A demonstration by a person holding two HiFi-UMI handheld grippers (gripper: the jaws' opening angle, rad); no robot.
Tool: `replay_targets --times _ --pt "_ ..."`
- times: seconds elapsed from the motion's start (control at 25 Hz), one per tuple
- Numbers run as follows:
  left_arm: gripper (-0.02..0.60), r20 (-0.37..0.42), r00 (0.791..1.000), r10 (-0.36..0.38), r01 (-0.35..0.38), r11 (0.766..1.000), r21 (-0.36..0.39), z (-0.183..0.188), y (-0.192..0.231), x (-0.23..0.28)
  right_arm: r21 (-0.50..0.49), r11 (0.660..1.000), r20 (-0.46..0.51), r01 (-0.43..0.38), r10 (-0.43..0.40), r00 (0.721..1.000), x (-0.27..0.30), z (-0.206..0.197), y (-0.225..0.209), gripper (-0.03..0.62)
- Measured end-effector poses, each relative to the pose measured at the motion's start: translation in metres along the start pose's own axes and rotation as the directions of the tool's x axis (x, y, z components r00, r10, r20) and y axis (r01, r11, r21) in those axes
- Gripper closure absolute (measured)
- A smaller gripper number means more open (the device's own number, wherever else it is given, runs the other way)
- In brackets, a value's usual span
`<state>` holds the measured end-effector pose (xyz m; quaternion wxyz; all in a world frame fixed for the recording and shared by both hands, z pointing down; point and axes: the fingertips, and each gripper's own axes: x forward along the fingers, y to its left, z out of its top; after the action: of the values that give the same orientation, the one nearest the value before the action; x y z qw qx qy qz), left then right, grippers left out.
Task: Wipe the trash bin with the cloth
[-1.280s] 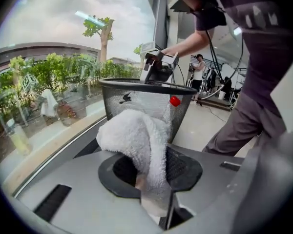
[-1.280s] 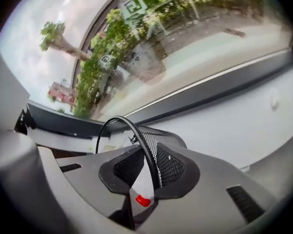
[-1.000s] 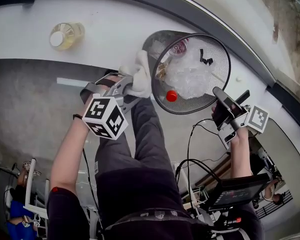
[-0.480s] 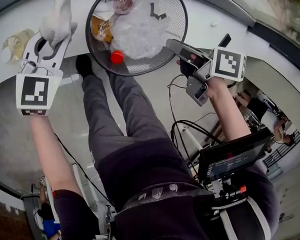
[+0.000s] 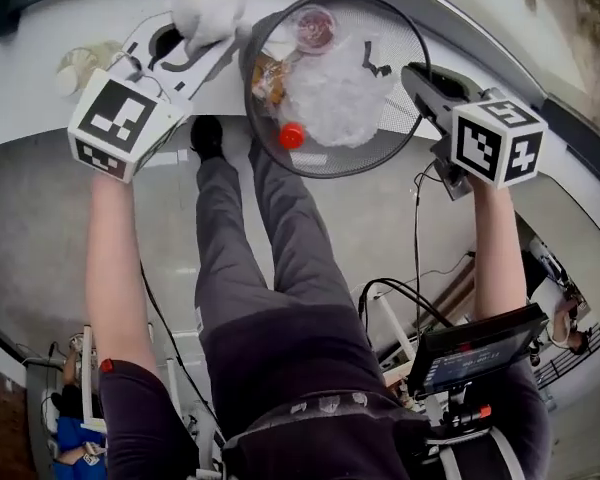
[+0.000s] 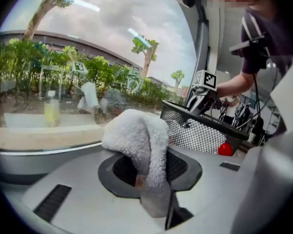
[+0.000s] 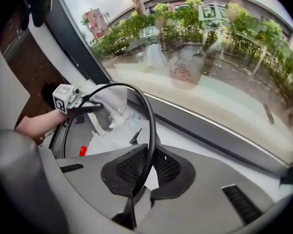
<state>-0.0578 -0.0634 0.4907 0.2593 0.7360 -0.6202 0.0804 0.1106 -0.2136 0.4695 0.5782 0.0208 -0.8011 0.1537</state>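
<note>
Ledge (image 5: pixel 20 98) (white) with bin (image 5: pixel 390 133), bottle (image 5: pixel 83 66)

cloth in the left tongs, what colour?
White. The cloth looks like plain fluffy terry and shows best in the left gripper view.

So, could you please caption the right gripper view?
Right gripper, fingers just closed further on its rim, steadies the trash bin; left gripper holds cloth.

My cloth (image 5: pixel 212 6) is white; the trash bin (image 5: pixel 385 143) is black wire mesh, with a red cap (image 5: pixel 292 135) inside.
</note>
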Motion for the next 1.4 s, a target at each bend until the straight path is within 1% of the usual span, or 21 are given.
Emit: replay_targets --times 0.08,0.16,0.24,0.32,0.4,0.44,0.52,0.6,0.64,0.68,0.72,0.76,0.8,0.88,1.0,1.04,1.12,1.2,1.24,1.32,1.4 --pt "0.486 0.026 0.999 -0.039 0.041 0.996 -0.081 -0.013 -0.009 -0.008 0.155 0.987 0.043 -0.033 0.027 0.999 -0.002 -0.001 0.005 0.572" --pt "0.486 0.055 0.995 -0.083 0.09 0.984 -0.151 -0.027 -0.027 -0.018 0.307 0.949 0.073 -0.066 0.046 0.996 -0.005 -0.01 0.011 0.568" --pt "0.486 0.054 0.991 -0.125 0.134 0.971 -0.197 -0.048 -0.05 -0.029 0.394 0.917 0.071 -0.061 0.036 0.997 -0.007 -0.029 0.014 0.569" --pt "0.486 0.03 0.986 -0.167 0.169 0.96 -0.222 -0.069 -0.072 -0.039 0.482 0.875 0.071 -0.051 0.019 0.997 -0.011 -0.045 0.016 0.566" --pt "0.486 0.011 0.975 -0.22 0.217 0.95 -0.224 -0.082 -0.098 -0.043 0.546 0.836 0.081 -0.053 0.011 0.997 -0.016 -0.056 0.019 0.563" --pt "0.486 0.005 0.968 -0.249 0.244 0.945 -0.217 -0.085 -0.113 -0.044 0.587 0.808 0.077 -0.047 0.002 0.997 -0.018 -0.063 0.02 0.561" --pt "0.486 -0.001 0.953 -0.303 0.296 0.933 -0.203 -0.088 -0.139 -0.047 0.681 0.731 0.064 -0.045 0.002 0.998 -0.02 -0.079 0.028 0.559" --pt "0.486 0.001 0.937 -0.349 0.342 0.919 -0.198 -0.089 -0.158 -0.05 0.755 0.651 0.064 -0.075 0.041 0.997 -0.016 -0.093 0.04 0.552" --pt "0.488 -0.001 0.929 -0.37 0.363 0.912 -0.19 -0.089 -0.166 -0.052 0.779 0.621 0.068 -0.088 0.056 0.996 -0.014 -0.098 0.044 0.548" --pt "0.486 -0.006 0.922 -0.388 0.381 0.908 -0.176 -0.088 -0.172 -0.053 0.793 0.601 0.074 -0.097 0.063 0.995 -0.014 -0.1 0.045 0.546" --pt "0.486 -0.014 0.916 -0.4 0.393 0.906 -0.159 -0.085 -0.175 -0.053 0.798 0.593 0.082 -0.103 0.063 0.995 -0.015 -0.099 0.044 0.546" --pt "0.488 -0.02 0.914 -0.404 0.398 0.906 -0.144 -0.082 -0.174 -0.053 0.794 0.598 0.09 -0.107 0.058 0.994 -0.016 -0.096 0.041 0.546" --pt "0.486 -0.024 0.917 -0.399 0.392 0.91 -0.137 -0.079 -0.169 -0.052 0.781 0.615 0.097 -0.109 0.053 0.994 -0.018 -0.091 0.038 0.544" --pt "0.486 -0.034 0.937 -0.349 0.341 0.93 -0.138 -0.073 -0.148 -0.051 0.74 0.664 0.104 -0.11 0.049 0.993 -0.022 -0.08 0.034 0.532" --pt "0.486 -0.039 0.98 -0.197 0.192 0.975 -0.112 -0.062 -0.094 -0.054 0.666 0.735 0.103 -0.126 0.076 0.992 -0.026 -0.072 0.034 0.521" --pt "0.486 -0.024 0.989 -0.147 0.144 0.984 -0.102 -0.053 -0.074 -0.056 0.638 0.758 0.104 -0.135 0.089 0.991 -0.028 -0.069 0.033 0.509" --pt "0.486 0.043 0.996 -0.076 0.08 0.991 -0.11 -0.03 -0.039 -0.061 0.565 0.811 0.12 -0.15 0.099 0.988 -0.031 -0.057 0.031 0.493" --pt "0.486 0.111 0.993 -0.044 0.058 0.99 -0.131 -0.006 -0.012 -0.061 0.464 0.871 0.154 -0.164 0.103 0.983 -0.034 -0.036 0.028 0.493" --pt "0.486 0.128 0.991 -0.041 0.057 0.99 -0.131 0.003 -0.003 -0.058 0.416 0.893 0.163 -0.171 0.111 0.98 -0.033 -0.026 0.028 0.488" --pt "0.486 0.14 0.988 -0.059 0.076 0.99 -0.121 0.016 0.005 -0.047 0.341 0.926 0.139 -0.163 0.121 0.983 -0.027 -0.015 0.027 0.484" --pt "0.486 0.14 0.986 -0.092 0.108 0.987 -0.117 0.022 0.002 -0.035 0.297 0.946 0.086 -0.129 0.108 0.99 -0.019 -0.012 0.024 0.486"
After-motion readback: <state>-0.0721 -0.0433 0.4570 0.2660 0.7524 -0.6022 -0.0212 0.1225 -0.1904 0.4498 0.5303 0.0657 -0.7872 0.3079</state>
